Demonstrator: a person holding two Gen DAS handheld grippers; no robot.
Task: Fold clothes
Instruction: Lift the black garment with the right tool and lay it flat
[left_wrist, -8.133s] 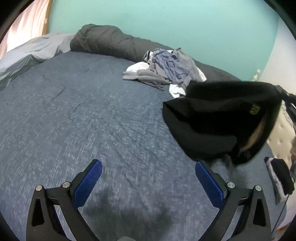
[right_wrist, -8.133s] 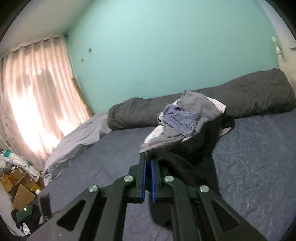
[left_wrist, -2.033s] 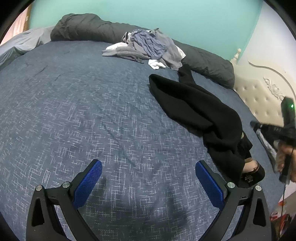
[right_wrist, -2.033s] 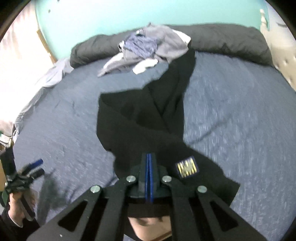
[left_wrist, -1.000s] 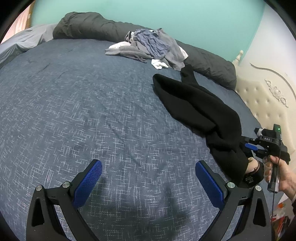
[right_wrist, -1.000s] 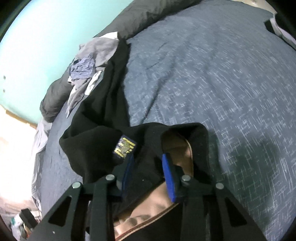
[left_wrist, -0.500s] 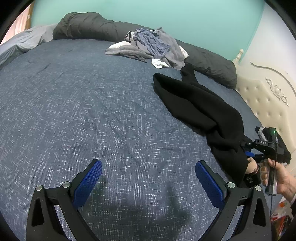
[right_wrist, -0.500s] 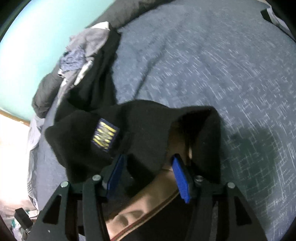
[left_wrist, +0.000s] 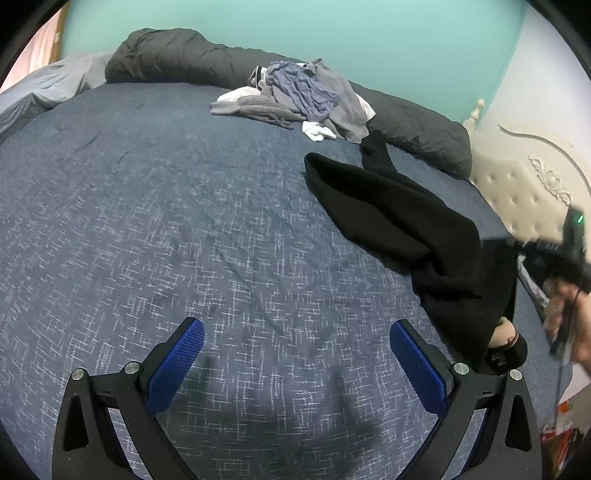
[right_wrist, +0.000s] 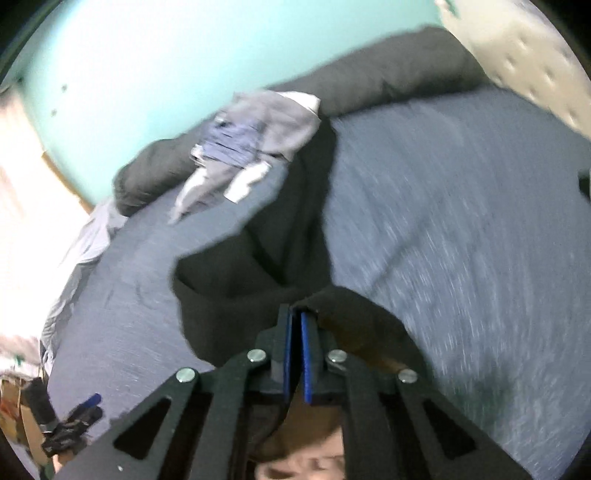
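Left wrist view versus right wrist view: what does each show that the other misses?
Only the left wrist view shows the open left gripper close up, hovering above bare bedspread. Only the right wrist view shows the right gripper shut on the black garment, its jaws having just closed on an edge with tan lining. Both show the clothes pile against the grey rolled duvet.

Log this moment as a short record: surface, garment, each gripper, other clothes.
surface: bed, dark blue cover
garment: black trousers, crumpled on the bed's right side, near end lifted
right gripper: jaws just closed, shut on the trousers' edge
left gripper: open, nothing between the jaws, over bare cover
other clothes: pile at the far edge, against a grey duvet
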